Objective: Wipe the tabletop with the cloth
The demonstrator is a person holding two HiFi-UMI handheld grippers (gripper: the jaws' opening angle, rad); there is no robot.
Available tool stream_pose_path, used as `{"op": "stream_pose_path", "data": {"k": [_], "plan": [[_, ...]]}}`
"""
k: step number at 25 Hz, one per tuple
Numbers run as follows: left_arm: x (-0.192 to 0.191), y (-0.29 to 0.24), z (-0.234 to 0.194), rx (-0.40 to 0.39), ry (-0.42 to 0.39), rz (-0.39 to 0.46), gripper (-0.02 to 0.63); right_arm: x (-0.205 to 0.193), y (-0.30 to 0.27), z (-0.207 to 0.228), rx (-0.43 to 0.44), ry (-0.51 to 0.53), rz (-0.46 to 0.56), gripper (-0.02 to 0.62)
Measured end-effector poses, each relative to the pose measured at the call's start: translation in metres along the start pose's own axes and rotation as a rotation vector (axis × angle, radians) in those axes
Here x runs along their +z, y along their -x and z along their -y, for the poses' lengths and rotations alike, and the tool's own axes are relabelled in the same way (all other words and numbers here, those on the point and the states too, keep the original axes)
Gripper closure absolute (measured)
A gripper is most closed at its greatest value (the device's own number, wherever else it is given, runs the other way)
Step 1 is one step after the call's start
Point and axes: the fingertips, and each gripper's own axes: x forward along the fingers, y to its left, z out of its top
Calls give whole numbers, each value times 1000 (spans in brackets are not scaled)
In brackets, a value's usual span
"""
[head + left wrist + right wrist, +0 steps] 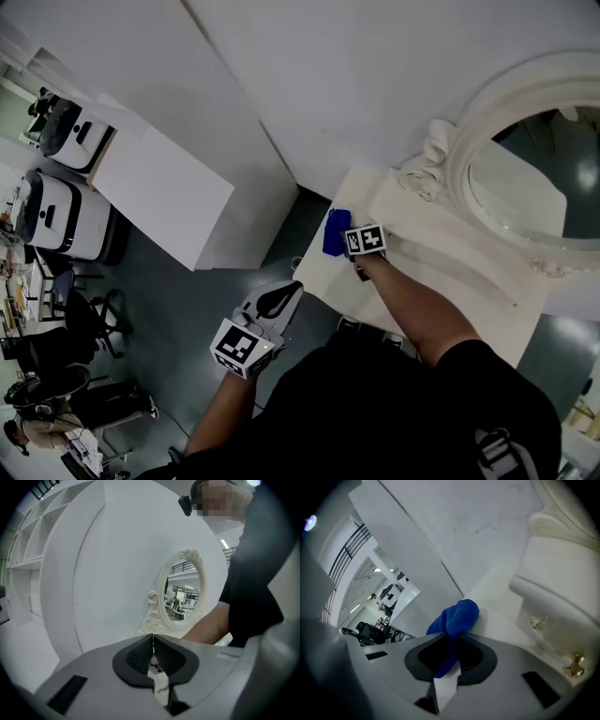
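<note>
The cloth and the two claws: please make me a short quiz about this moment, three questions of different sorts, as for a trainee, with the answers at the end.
1. True or false: the left claw holds the cloth.
2. Where does the cloth lie? A) on the floor; B) on the tabletop, near its edge; C) over the mirror.
3. Fill in the missing word: the right claw is shut on the ____.

Key: 1 false, since the left claw is shut with nothing in it; 2 B; 3 cloth.
</note>
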Motion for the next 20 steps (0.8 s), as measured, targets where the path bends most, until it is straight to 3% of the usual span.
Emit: {"op": "stream_pose_path", "data": {"k": [10,20], "plan": [[4,-33,36,-107,-33,-9,594,-45,52,52,-78,-51,20,555],[22,-64,103,-201,-72,4,594,-107,137,130,-199,-73,5,555]]}}
